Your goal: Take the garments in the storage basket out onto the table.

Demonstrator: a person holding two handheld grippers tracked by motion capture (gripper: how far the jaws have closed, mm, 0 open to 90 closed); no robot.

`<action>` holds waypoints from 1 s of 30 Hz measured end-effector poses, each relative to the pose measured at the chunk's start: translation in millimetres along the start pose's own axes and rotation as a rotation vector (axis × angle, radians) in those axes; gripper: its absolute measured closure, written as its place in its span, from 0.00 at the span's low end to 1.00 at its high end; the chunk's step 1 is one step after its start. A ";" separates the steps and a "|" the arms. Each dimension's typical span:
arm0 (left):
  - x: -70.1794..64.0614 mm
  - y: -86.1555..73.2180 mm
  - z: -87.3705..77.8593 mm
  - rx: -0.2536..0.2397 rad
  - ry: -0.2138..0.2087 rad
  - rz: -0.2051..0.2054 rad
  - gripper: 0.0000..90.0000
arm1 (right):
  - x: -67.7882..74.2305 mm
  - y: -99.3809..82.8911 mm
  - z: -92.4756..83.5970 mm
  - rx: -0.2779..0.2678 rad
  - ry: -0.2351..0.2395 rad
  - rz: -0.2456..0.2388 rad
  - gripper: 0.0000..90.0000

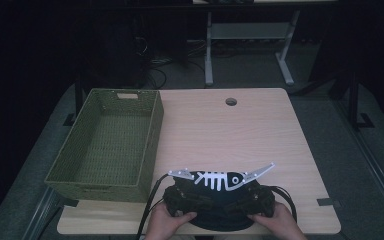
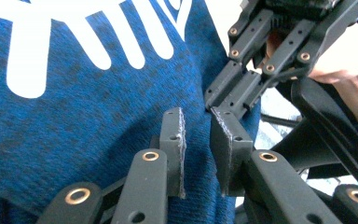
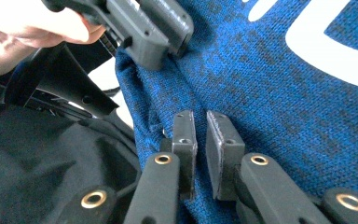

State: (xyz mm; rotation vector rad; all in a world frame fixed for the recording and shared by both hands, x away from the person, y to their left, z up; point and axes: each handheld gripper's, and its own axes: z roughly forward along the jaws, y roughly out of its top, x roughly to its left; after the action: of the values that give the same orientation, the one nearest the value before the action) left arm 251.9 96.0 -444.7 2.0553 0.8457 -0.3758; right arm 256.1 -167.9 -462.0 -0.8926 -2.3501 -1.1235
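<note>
On the left of the wooden table (image 1: 240, 135), an empty green woven basket (image 1: 107, 142). At the near edge, a dark blue knit garment (image 1: 219, 192) with a white fish-skeleton print (image 1: 220, 180), bunched between both hands. Left gripper (image 2: 198, 140) over the blue fabric with jaws slightly parted, nothing seen pinched; right gripper (image 3: 201, 137) likewise, jaws a narrow gap apart above the cloth.

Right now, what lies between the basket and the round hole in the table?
Nothing: in the high view, only bare tabletop separates the basket from the hole.
</note>
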 end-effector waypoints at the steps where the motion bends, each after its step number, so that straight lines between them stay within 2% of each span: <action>1: -0.8 -1.2 1.2 0.007 0.002 0.003 0.83 | 0.0 -0.5 0.3 0.002 0.000 -0.001 0.90; 4: 0.1 -5.8 5.0 0.024 0.002 -0.006 0.84 | -1.4 -3.8 4.2 0.025 -0.021 0.001 0.91; 9: 1.2 -11.2 8.2 0.022 0.011 -0.007 0.84 | -1.2 4.3 0.8 0.011 -0.003 -0.003 0.90; 15: 1.7 -11.6 9.6 0.027 0.019 0.008 0.84 | 0.1 35.6 -9.3 -0.071 -0.038 -0.020 0.90; 17: 1.6 -11.9 10.2 0.029 0.021 0.011 0.84 | -2.4 44.9 -9.2 -0.089 -0.046 -0.017 0.90; 19: 2.1 -12.2 10.6 0.029 0.026 0.016 0.85 | -6.2 54.4 -7.5 -0.092 -0.077 -0.018 0.90; 23: 2.5 -13.2 10.8 0.021 0.031 0.019 0.85 | -19.5 64.4 0.9 -0.072 -0.098 0.016 0.92; 30: 2.8 -14.2 11.6 0.015 0.030 0.017 0.85 | -29.5 64.0 11.0 -0.037 -0.133 0.044 0.98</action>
State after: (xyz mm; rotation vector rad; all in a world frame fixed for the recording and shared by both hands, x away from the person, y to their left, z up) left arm 244.7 93.5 -461.6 2.0854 0.8454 -0.3435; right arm 320.7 -139.8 -450.6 -1.0570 -2.4089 -1.1250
